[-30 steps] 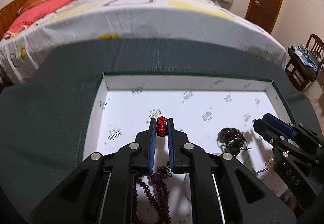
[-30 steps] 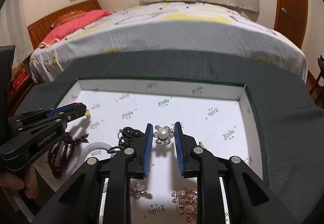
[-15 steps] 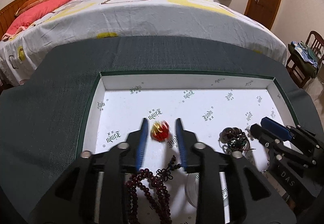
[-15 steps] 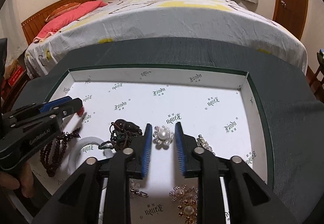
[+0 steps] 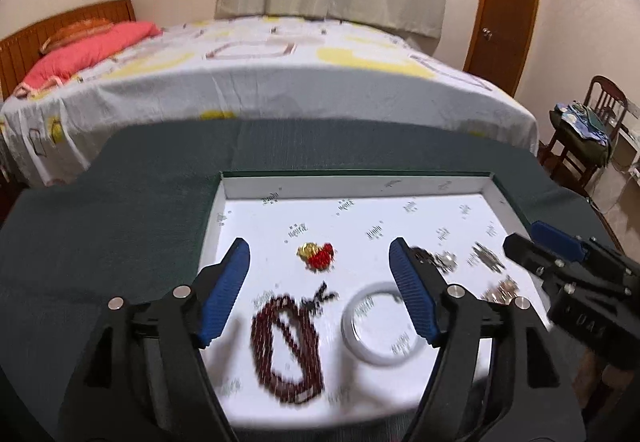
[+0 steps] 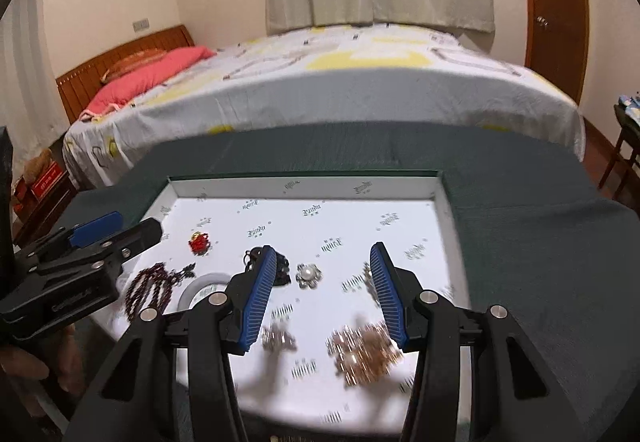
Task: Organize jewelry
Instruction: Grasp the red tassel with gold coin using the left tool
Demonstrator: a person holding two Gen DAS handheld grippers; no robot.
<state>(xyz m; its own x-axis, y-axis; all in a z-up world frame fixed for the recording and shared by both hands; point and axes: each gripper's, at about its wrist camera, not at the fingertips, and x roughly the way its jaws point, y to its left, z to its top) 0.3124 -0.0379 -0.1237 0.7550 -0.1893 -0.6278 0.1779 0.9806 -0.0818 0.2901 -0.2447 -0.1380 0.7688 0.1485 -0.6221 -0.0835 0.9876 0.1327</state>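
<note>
Jewelry lies spread over the white printed floor of a shallow green-edged box [image 5: 360,184] that sits on a dark green bench [image 5: 100,210] at the foot of a bed [image 5: 280,74]. Both grippers are empty: the left gripper [image 5: 320,266] has its jaws opening with only the red knot charm [image 5: 320,256] on the box floor seen between them, untouched, and the right gripper [image 6: 323,270] has its jaws opening around the view of a pearl flower brooch [image 6: 308,275], which lies flat and free of the pads. My reading is that 2 pieces have just been set down and the step in hand is the release and pull-away. Next each gripper needs a fresh piece to pick, approached from above with jaws wide, since the items lie close together. Along the near side are a dark red bead bracelet [image 5: 286,346] looped double with a small black tassel, a white bangle [image 5: 380,330] just beside it, a tangle of dark cord [image 6: 280,266], and 2 gold-and-pearl brooches [image 6: 364,356], blurred. All are small, light and likely to slide or snag
</note>
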